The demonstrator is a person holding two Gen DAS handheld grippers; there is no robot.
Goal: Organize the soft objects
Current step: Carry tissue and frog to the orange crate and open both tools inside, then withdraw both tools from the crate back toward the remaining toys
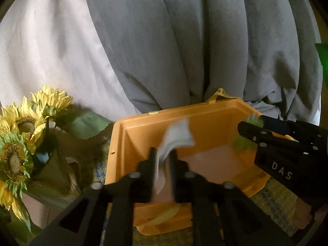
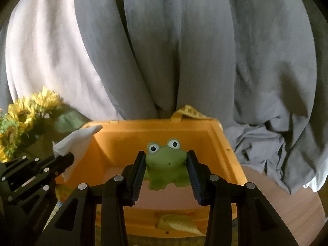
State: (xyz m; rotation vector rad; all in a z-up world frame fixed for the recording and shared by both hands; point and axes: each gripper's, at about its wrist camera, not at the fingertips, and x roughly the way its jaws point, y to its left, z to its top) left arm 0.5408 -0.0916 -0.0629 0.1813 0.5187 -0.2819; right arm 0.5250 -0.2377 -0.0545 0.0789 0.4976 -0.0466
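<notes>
An orange plastic bin (image 1: 131, 123) stands open in front of both grippers; it also shows in the right wrist view (image 2: 229, 149). My left gripper (image 1: 163, 153) is shut on a white tissue (image 1: 177, 137) and holds it over the bin's left side; the tissue also shows in the right wrist view (image 2: 75, 141). My right gripper (image 2: 166, 157) is shut on a green toy frog (image 2: 164, 164) and holds it upright over the bin. In the left wrist view the right gripper (image 1: 254, 127) comes in from the right with a blurred bit of the frog (image 1: 243, 143).
Artificial sunflowers (image 1: 22, 127) stand in a holder left of the bin; they also show in the right wrist view (image 2: 24, 112). Grey and white curtains (image 2: 184, 51) hang right behind. A wooden tabletop (image 2: 287, 203) lies at the right. A yellow cloth (image 2: 176, 223) lies by the bin's near wall.
</notes>
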